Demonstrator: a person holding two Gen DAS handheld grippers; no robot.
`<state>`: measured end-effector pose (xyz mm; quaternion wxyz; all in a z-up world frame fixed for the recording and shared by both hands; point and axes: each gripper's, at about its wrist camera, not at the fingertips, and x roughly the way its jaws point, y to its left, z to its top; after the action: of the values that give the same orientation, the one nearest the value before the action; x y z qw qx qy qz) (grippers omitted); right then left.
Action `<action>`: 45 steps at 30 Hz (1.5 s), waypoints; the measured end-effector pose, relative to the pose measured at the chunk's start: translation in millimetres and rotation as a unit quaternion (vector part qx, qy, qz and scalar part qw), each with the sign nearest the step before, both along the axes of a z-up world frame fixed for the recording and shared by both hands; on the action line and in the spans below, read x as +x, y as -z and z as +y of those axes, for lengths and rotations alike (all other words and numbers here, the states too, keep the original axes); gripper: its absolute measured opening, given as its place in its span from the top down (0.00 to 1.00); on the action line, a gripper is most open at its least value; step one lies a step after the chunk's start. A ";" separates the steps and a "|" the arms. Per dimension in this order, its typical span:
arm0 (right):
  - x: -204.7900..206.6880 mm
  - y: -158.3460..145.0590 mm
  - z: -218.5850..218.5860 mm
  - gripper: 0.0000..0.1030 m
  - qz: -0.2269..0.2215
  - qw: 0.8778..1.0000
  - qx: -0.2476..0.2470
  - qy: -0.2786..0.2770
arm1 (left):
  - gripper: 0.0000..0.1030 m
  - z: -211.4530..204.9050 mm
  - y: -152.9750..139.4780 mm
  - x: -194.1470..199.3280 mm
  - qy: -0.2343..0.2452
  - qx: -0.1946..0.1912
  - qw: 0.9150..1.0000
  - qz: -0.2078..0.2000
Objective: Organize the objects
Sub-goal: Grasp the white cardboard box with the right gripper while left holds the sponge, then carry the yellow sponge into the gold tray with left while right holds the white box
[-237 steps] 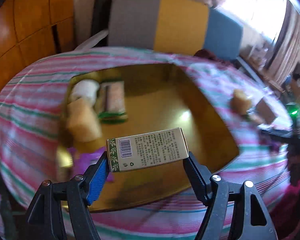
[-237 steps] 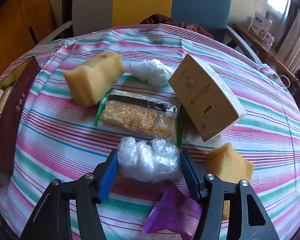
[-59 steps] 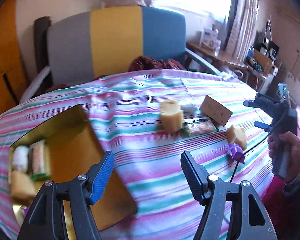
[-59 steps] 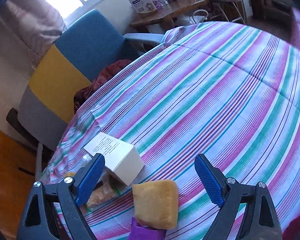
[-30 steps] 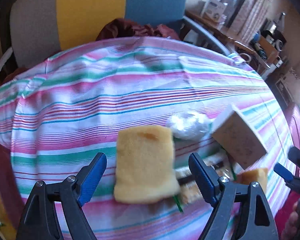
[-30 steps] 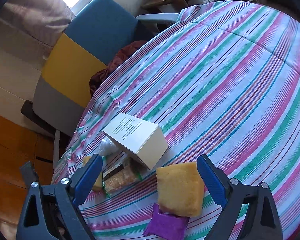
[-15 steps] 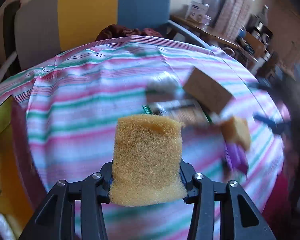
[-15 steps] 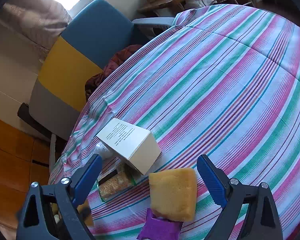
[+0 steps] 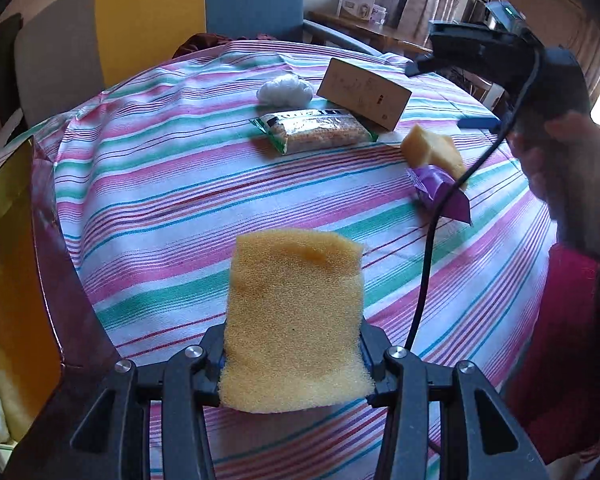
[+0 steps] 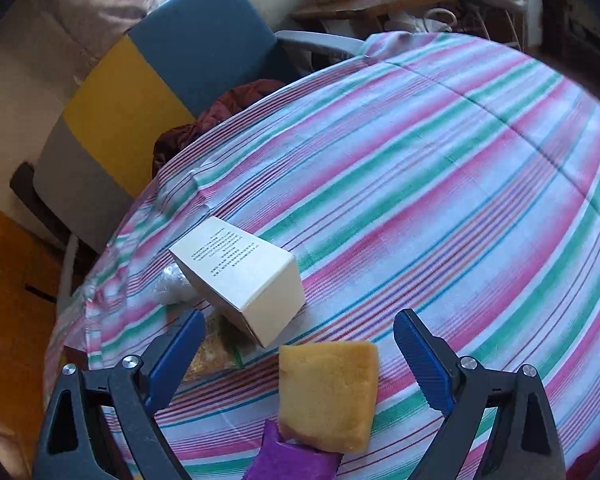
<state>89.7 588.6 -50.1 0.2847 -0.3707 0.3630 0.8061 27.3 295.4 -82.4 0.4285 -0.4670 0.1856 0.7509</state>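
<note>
**Left gripper pinches a sponge over the striped table**

Striped cloth in pink, green and white covers the round table (image 9: 172, 184), with a grey, yellow and blue chair (image 9: 152, 20) behind it and a cluttered side table near the curtains.

Left gripper (image 9: 294, 364): its jaws have just been closing and now press both sides of a yellow sponge (image 9: 294, 316), which stands upright between them, lifted above the cloth. To the left of this gripper lies the open box (image 9: 8, 208), its dark red rim beside the cloth and its yellow inside holding a white wad at the bottom left edge of the view. Ahead and to the right lie the other things: a cracker pack (image 9: 318, 132), behind it a white plastic wad (image 9: 286, 90), and a tan carton (image 9: 364, 94) tilted with one end on the pack. Right of those sit a second sponge (image 9: 432, 148) and a purple packet (image 9: 440, 190), touching each other.

Right gripper (image 10: 300, 364): its blue-padded jaws stand wide apart with nothing pinched. The second sponge (image 10: 328, 388) lies on the cloth below the gap between them, with the purple packet (image 10: 288, 460) tucked against its near edge. Just ahead is the carton (image 10: 240, 276), and behind the left finger show the cracker pack (image 10: 216, 352) and the wad (image 10: 172, 284). In the left view a hand (image 9: 564, 160) holds this gripper, its black cable hanging down.
</note>
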 end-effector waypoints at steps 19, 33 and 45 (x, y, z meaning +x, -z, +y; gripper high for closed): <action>-69.6 9.7 12.3 0.51 -0.101 0.980 0.065 -0.160 | 0.54 -4.5 6.0 -5.1 -0.011 0.019 1.000 -0.021; -6.0 24.6 37.3 0.51 -0.153 0.980 0.116 -0.054 | 0.54 -3.4 6.5 3.9 -0.010 0.011 1.000 0.009; -7.0 26.7 39.2 0.51 -0.148 0.981 0.113 -0.053 | 0.54 -1.8 9.5 14.1 -0.010 -0.001 0.999 0.043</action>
<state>82.8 627.8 -76.8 0.3324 -0.4701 0.2037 0.7918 41.4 293.6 -91.8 0.4124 -0.4359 0.1999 0.7746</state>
